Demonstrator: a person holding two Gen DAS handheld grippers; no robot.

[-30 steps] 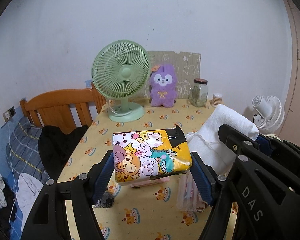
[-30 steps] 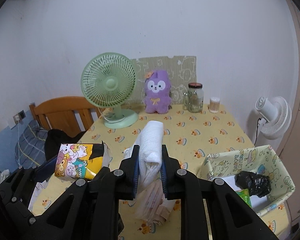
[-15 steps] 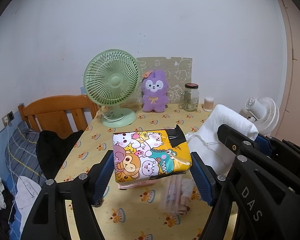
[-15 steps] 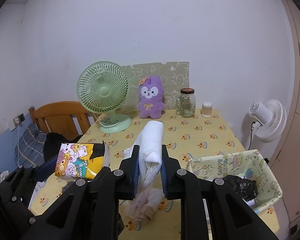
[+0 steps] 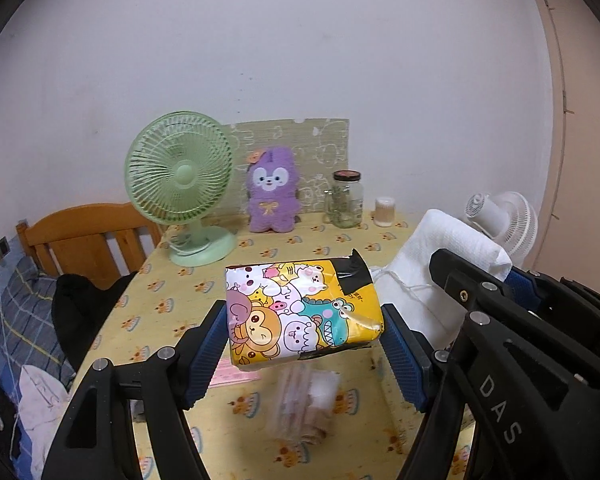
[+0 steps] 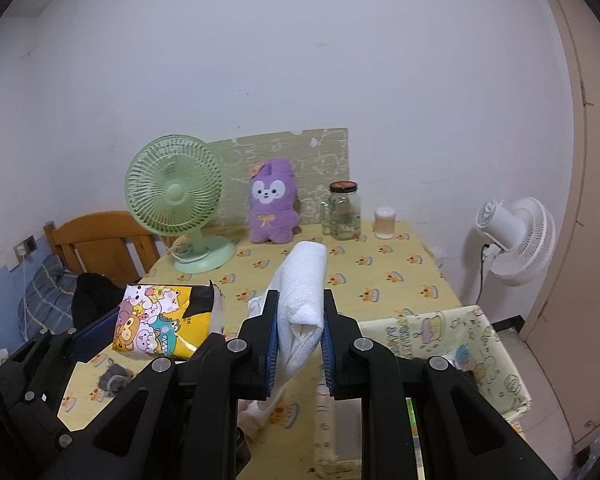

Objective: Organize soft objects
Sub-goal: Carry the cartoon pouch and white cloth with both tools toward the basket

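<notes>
My left gripper (image 5: 304, 354) is shut on a cartoon-printed tissue pack (image 5: 300, 316) and holds it above the yellow table (image 5: 300, 252). The pack also shows in the right wrist view (image 6: 164, 324). My right gripper (image 6: 300, 344) is shut on a folded white towel (image 6: 304, 292), also held up in the air; the towel shows at the right of the left wrist view (image 5: 440, 256). A blurred stack of pale cloths (image 5: 304, 408) lies on the table below the pack. A fabric basket (image 6: 452, 344) stands at the table's right front.
A green fan (image 5: 180, 184), a purple plush (image 5: 272, 192), a glass jar (image 5: 346, 200) and a small cup (image 5: 385, 212) stand along the back wall. A wooden chair (image 5: 88, 240) with dark clothes is at the left. A white fan (image 6: 512, 236) is at the right.
Both grippers have risen and drawn back with their loads; the table and back objects sit lower and farther. The basket now shows less of its inside.
</notes>
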